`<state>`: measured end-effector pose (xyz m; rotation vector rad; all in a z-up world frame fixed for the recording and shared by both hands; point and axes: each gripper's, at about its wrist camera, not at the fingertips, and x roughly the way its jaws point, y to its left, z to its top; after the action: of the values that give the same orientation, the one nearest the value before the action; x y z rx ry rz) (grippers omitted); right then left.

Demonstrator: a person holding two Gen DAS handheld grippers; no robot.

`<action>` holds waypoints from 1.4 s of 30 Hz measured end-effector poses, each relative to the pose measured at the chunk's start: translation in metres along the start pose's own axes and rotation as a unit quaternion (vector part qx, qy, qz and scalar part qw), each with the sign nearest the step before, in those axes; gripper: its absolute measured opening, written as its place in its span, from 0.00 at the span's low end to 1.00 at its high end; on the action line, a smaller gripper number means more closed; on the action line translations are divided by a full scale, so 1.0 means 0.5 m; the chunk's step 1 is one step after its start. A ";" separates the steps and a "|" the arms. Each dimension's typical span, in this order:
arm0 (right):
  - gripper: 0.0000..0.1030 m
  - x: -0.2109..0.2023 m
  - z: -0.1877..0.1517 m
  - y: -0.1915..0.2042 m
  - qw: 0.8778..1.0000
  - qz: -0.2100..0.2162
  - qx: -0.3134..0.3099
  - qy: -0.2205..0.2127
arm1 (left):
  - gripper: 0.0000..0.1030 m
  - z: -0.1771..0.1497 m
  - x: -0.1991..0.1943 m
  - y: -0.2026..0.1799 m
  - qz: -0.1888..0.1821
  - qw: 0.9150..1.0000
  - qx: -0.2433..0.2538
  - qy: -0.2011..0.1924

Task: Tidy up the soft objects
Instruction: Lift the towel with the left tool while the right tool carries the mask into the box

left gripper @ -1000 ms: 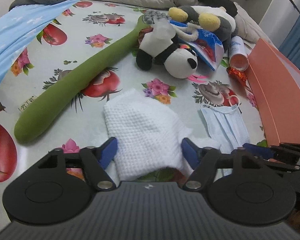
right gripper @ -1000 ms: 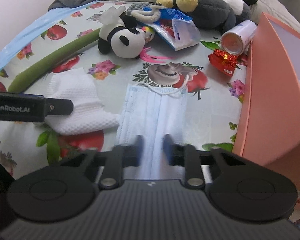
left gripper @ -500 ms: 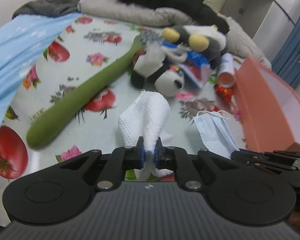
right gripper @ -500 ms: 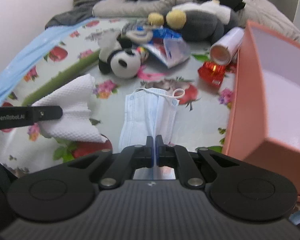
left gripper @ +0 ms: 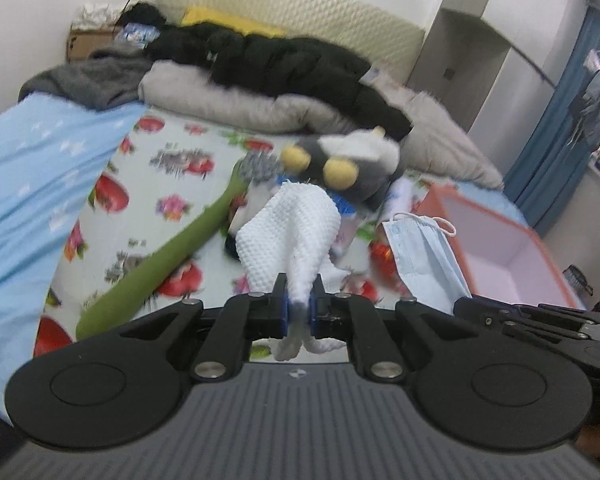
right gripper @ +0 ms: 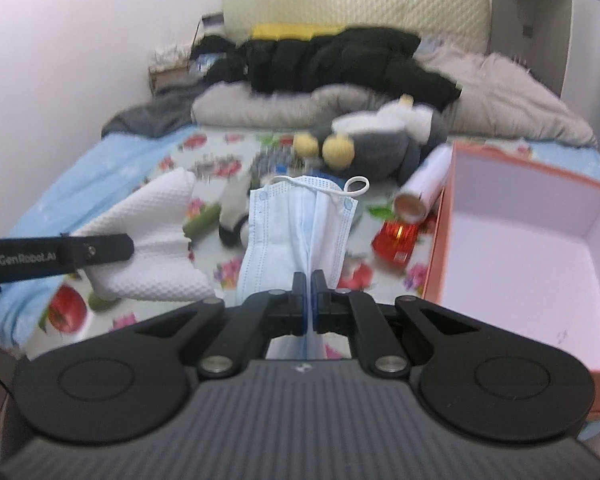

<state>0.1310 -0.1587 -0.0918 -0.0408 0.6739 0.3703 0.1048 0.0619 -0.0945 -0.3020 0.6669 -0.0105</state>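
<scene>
From the left wrist camera, the left gripper (left gripper: 299, 305) is clamped on a white waffle cloth (left gripper: 290, 228), held up above the fruit-print sheet (left gripper: 168, 184) with a green plush tube (left gripper: 160, 260) lying below. From the right wrist camera, the right gripper (right gripper: 309, 300) pinches a blue face mask (right gripper: 300, 228) in the air, just left of the open orange box (right gripper: 532, 248).

Cloth (left gripper: 290, 236) sat clamped in left gripper (left gripper: 299, 309), above the bed sheet (left gripper: 168, 176). Mask (right gripper: 296, 224) hung in right gripper (right gripper: 309, 298), right of the cloth. Open box (right gripper: 516, 256) lay right of the mask. Plush toy (right gripper: 380, 140) lay behind both; long cushion (left gripper: 160, 264) lay left of the cloth.
</scene>
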 end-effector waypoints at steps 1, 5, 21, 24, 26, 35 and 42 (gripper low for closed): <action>0.05 -0.015 0.009 -0.001 1.000 -0.002 0.000 -0.011 | 0.11 0.009 -0.009 -0.007 -0.004 1.000 0.002 -0.008; 0.05 -0.067 0.039 -0.008 0.999 -0.009 0.001 -0.047 | 0.11 0.040 -0.046 -0.043 -0.021 0.999 0.011 -0.036; 0.06 -0.211 0.089 -0.124 0.987 -0.080 0.030 -0.138 | 0.11 0.111 -0.094 -0.249 -0.114 0.988 0.062 -0.083; 0.06 -0.215 0.084 -0.162 0.985 -0.097 0.045 -0.139 | 0.11 0.115 -0.071 -0.296 -0.130 0.986 0.076 -0.073; 0.06 -0.213 0.078 -0.190 0.983 -0.108 0.056 -0.135 | 0.11 0.113 -0.049 -0.325 -0.139 0.985 0.084 -0.064; 0.06 -0.142 0.032 -0.328 0.978 -0.152 0.114 -0.084 | 0.11 0.082 0.132 -0.438 -0.162 0.979 0.122 0.024; 0.06 -0.039 -0.016 -0.415 0.974 -0.160 0.154 -0.034 | 0.11 0.061 0.294 -0.499 -0.163 0.972 0.144 0.089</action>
<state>0.1846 -0.3601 -0.1030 0.1572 0.6383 -0.0464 0.2608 -0.1839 -0.0916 -0.1274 0.7760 -0.4488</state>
